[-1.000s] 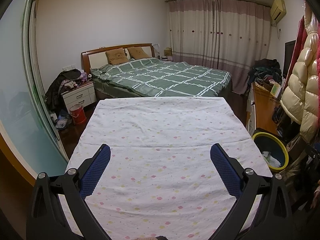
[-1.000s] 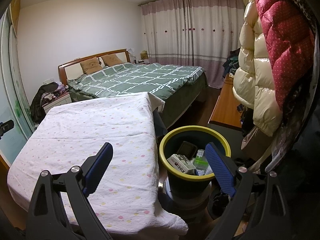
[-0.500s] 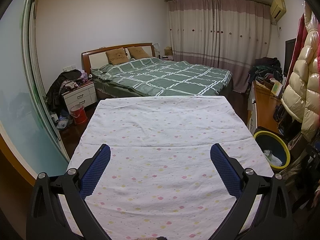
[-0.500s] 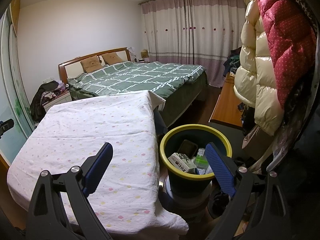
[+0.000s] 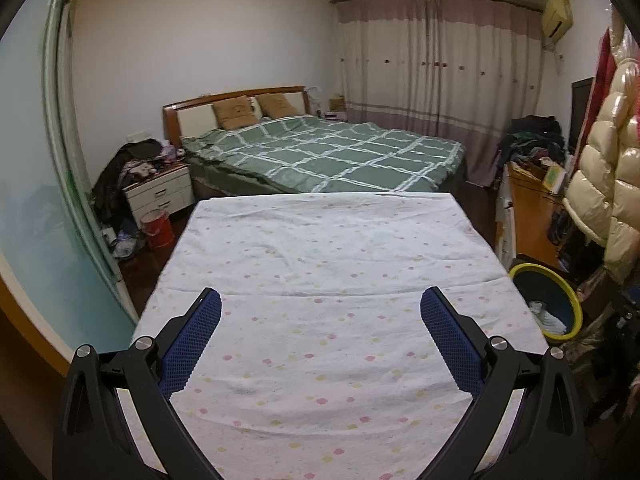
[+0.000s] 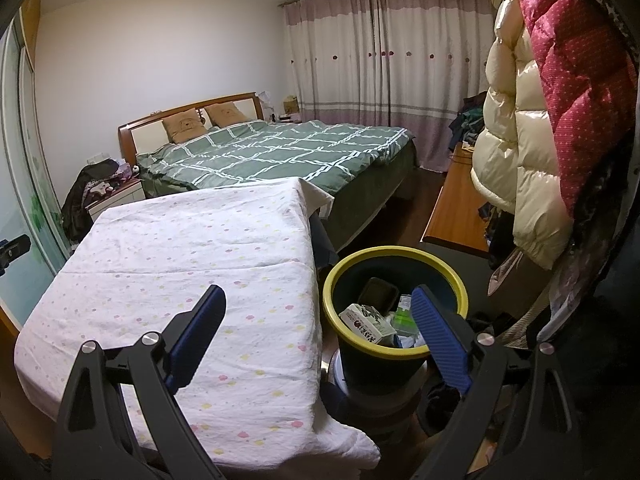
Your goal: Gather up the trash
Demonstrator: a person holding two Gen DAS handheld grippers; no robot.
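Note:
A dark bin with a yellow rim (image 6: 394,258) stands right of the table. It holds trash: a white printed carton (image 6: 366,322), a black tray (image 6: 378,292) and a green-capped bottle (image 6: 404,314). The bin also shows in the left wrist view (image 5: 560,292) at the far right. My right gripper (image 6: 318,314) is open and empty, above the table's right edge and the bin. My left gripper (image 5: 320,326) is open and empty over the table covered by a white dotted cloth (image 5: 328,256). No trash shows on the cloth.
A bed with a green checked quilt (image 5: 332,152) lies beyond the table. A nightstand with clothes (image 5: 158,190) and a red bucket (image 5: 158,226) are at the left. Puffy coats (image 6: 552,120) hang at the right above a wooden bench (image 6: 452,208). A glass door (image 5: 36,216) is at the left.
The left gripper has drawn back and risen slightly, so the table looks a little smaller. The right gripper has barely moved. Both stay open.

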